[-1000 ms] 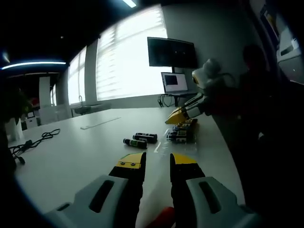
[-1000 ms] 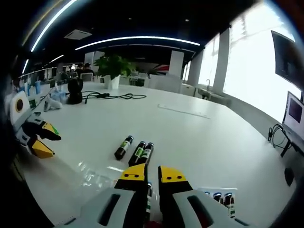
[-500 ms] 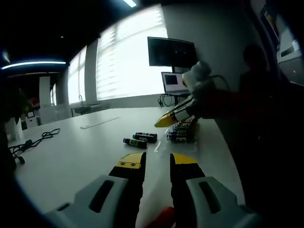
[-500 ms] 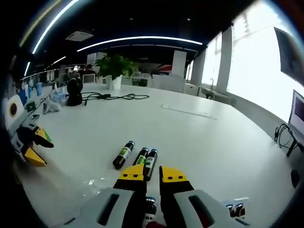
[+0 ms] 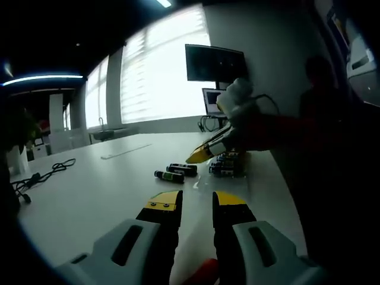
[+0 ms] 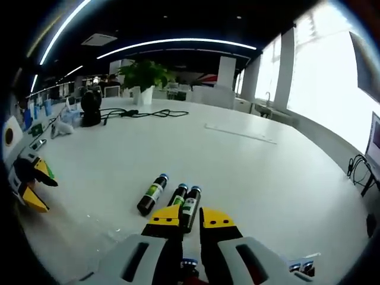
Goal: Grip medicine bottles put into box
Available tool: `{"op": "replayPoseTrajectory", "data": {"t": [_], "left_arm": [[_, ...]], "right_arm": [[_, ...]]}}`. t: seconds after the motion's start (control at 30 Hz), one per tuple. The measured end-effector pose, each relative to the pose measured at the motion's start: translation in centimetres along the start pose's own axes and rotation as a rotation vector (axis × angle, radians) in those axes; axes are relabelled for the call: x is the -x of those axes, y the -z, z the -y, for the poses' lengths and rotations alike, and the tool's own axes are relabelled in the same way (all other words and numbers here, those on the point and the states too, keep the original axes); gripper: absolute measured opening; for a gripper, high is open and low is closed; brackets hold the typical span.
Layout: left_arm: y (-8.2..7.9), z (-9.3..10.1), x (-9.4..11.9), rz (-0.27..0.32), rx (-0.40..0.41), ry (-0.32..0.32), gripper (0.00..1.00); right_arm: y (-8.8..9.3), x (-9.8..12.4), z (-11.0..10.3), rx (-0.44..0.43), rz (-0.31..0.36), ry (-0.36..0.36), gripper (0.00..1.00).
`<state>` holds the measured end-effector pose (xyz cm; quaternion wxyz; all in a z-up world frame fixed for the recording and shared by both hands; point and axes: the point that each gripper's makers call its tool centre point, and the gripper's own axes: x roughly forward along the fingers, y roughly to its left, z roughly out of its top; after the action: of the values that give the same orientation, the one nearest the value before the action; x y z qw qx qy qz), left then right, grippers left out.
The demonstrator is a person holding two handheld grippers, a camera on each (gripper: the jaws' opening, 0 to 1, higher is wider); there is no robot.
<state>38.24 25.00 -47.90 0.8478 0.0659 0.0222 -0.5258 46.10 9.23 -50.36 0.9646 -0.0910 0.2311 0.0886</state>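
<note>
The right gripper (image 6: 190,218), jaws slightly apart and empty, hovers just above three bottles (image 6: 178,199) lying on the desk (image 6: 249,166). The left gripper (image 5: 198,202) waits with jaws apart. Risk: closing jaws could nudge adjacent bottles, causing rolling.

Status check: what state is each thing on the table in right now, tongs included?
Three bottles: capped, lying loose on the table.
Box: open, bottles inside.
Left tongs: open, empty.
Right tongs: narrow gap, nothing gripped at the tips.
Monitor: dark.
</note>
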Motion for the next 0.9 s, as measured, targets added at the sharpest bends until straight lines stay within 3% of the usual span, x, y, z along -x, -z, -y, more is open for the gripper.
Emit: {"op": "replayPoseTrajectory", "data": {"t": [0.9], "left_arm": [[0.0, 0.1, 0.1, 0.001, 0.004, 0.006, 0.14]], "right_arm": [[1.5, -2.3, 1.0, -0.006, -0.113, 0.008, 0.08]]}}
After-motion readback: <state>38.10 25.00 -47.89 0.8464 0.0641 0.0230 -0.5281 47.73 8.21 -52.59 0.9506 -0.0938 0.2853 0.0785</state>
